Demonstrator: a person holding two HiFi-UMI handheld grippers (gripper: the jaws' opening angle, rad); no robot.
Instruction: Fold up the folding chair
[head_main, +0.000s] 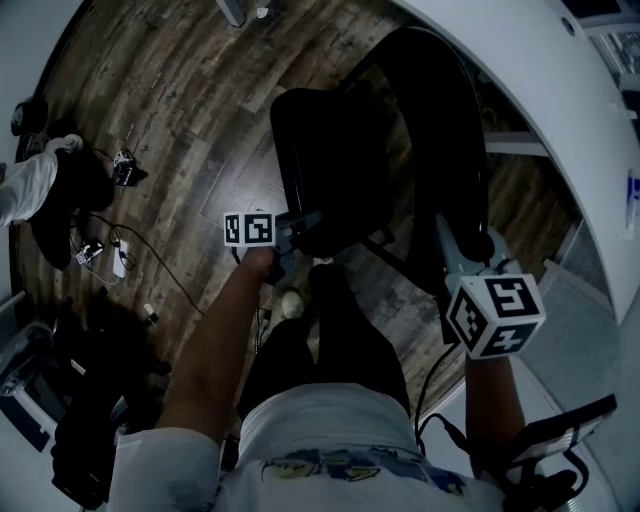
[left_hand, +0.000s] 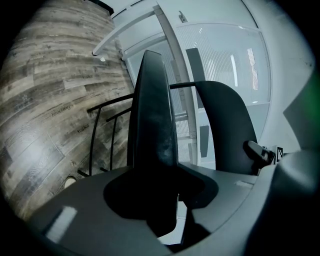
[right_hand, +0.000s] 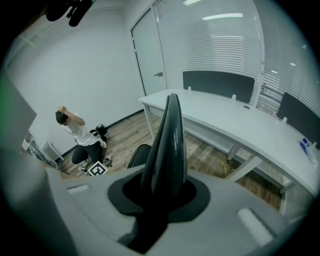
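**Folding chair held at seat and backrest, seen from the head down**

The black folding chair (head_main: 345, 120) stands on the wooden floor (head_main: 190, 90) at 12 o'clock from the wearer's body. Its seat (head_main: 325, 180) is tipped up towards the backrest (head_main: 450, 140), but how far the two have come together is lost in the gloom.

The left gripper (head_main: 298, 230) meets the seat's near edge at 6 o'clock. Its jaws pinch that edge. In the left gripper view the seat rises edge-on from the gap as a dark slab that fills it, and the pads lie in shadow.

The right gripper (head_main: 450, 240) bites the backrest at its 5 o'clock end. Its jaws clamp the panel, which stands as a narrow black blade in the right gripper view.

From above, the legs are almost wholly hidden under the seat. Only thin frame tubes (left_hand: 93, 145) show, at 9 o'clock of the seat in the left gripper view.

A white desk (head_main: 540, 90) sweeps from 1 to 3 o'clock and is cut off by the frame. A second person (right_hand: 77, 135) crouches by the far wall at 9 o'clock, above loose cables (head_main: 120, 250). Dark bags (head_main: 90, 400) at 8 o'clock are too dim to tell apart.
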